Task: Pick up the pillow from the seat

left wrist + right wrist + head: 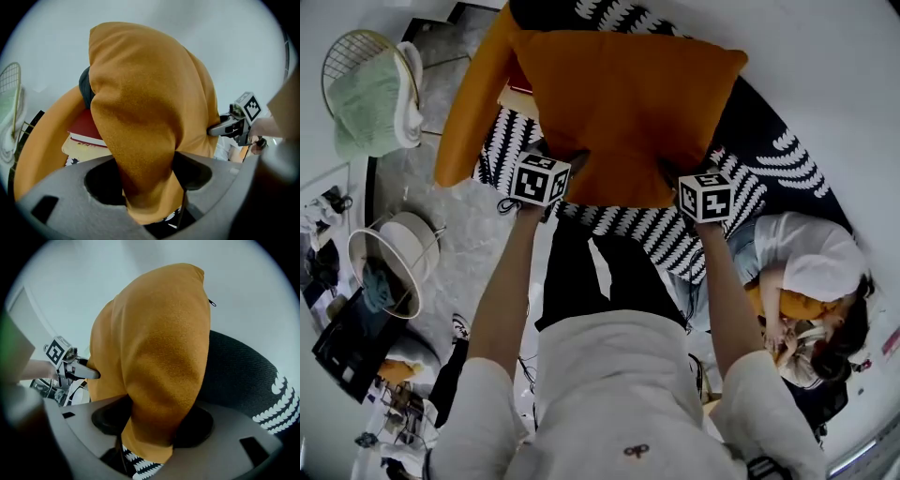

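Note:
A large orange pillow stands upright over the black-and-white patterned seat of an orange-shelled chair. My left gripper is shut on the pillow's lower left corner and my right gripper on its lower right corner. In the left gripper view the pillow's fabric is pinched between the jaws of the left gripper, with the right gripper at the far edge. The right gripper view shows the pillow bunched in the right gripper, and the left gripper beyond it.
A red book on a yellow one lies on the seat behind the pillow. A person sits on the floor at the right. A wire chair with a green cushion and a round wire basket stand at the left.

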